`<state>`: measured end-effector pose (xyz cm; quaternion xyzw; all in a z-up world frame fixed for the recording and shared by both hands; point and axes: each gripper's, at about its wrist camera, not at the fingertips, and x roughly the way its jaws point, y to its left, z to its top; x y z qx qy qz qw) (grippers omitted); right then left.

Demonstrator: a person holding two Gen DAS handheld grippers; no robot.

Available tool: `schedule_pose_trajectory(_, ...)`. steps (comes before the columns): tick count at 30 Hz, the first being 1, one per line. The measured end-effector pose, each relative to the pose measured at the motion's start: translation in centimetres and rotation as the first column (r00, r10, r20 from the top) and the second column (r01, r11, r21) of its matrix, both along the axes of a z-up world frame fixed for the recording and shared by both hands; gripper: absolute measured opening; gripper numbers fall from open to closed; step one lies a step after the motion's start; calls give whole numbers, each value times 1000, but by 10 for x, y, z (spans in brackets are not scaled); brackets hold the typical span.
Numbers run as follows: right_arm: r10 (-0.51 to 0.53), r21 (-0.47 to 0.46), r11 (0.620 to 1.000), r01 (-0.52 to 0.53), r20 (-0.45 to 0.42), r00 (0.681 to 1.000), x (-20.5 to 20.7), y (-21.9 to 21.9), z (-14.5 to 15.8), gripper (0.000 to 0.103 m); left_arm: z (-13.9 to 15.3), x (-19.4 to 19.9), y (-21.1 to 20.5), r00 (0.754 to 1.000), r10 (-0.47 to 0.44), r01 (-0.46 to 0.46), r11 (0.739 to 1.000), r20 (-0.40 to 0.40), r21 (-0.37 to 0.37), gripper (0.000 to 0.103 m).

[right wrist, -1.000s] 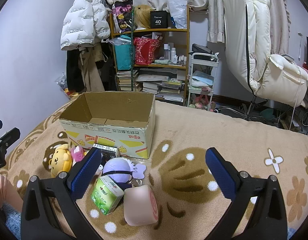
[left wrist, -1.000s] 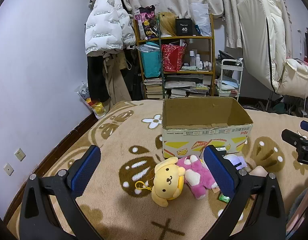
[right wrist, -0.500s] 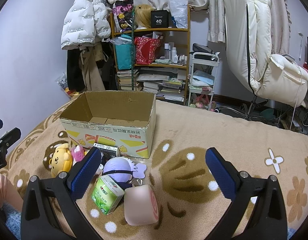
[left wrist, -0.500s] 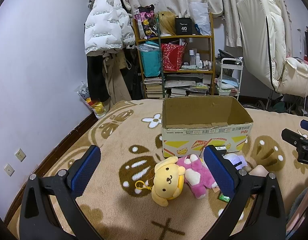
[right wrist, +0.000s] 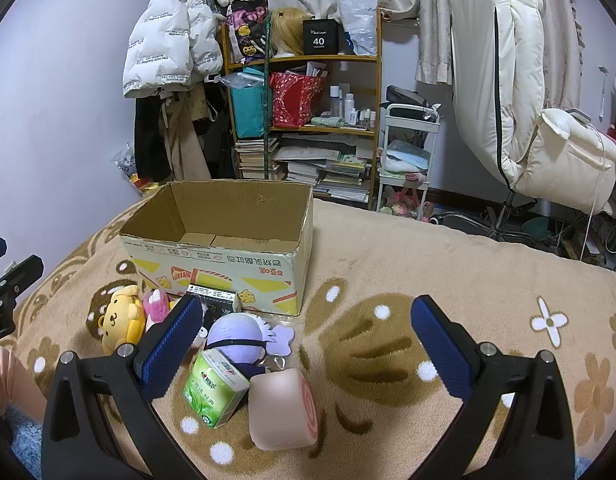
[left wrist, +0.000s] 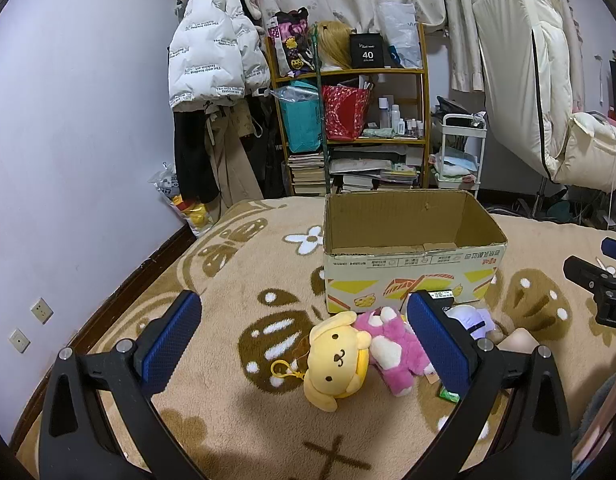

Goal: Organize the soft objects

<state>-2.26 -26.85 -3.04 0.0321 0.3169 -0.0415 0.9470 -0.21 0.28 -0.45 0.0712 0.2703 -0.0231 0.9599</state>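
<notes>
An open cardboard box [left wrist: 412,268] [right wrist: 228,264] stands on the beige rug, nothing visible inside. In front of it lie a yellow dog plush [left wrist: 336,364] [right wrist: 118,318], a pink plush [left wrist: 392,352] [right wrist: 156,306], a purple round plush [right wrist: 238,338] [left wrist: 470,318], a green tissue pack [right wrist: 214,386], a pink roll-shaped cushion [right wrist: 282,414] and a small black box [right wrist: 212,294]. My left gripper [left wrist: 304,340] is open above the rug, the yellow and pink plushes between its fingers' line of sight. My right gripper [right wrist: 306,344] is open, to the right of the pile.
A shelf [left wrist: 348,120] crammed with books and bags, hanging coats [left wrist: 208,72] and a white trolley [left wrist: 462,152] stand behind the rug. A cream chair [right wrist: 548,140] is at the right. A wall [left wrist: 68,160] runs along the left.
</notes>
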Motion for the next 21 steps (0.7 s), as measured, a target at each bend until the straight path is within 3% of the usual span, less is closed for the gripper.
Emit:
schedule_pose_trajectory(12, 2, -6, 1000, -2, -1, 1000, -1, 10, -4, 103, -8, 0, 2, 1000, 14, -14, 1000, -11, 13, 102)
schedule_pose_trajectory(21, 26, 48, 999, -24, -44, 999, 5, 8, -9, 103, -15, 18, 10, 994, 30, -30, 1000, -102, -4, 102)
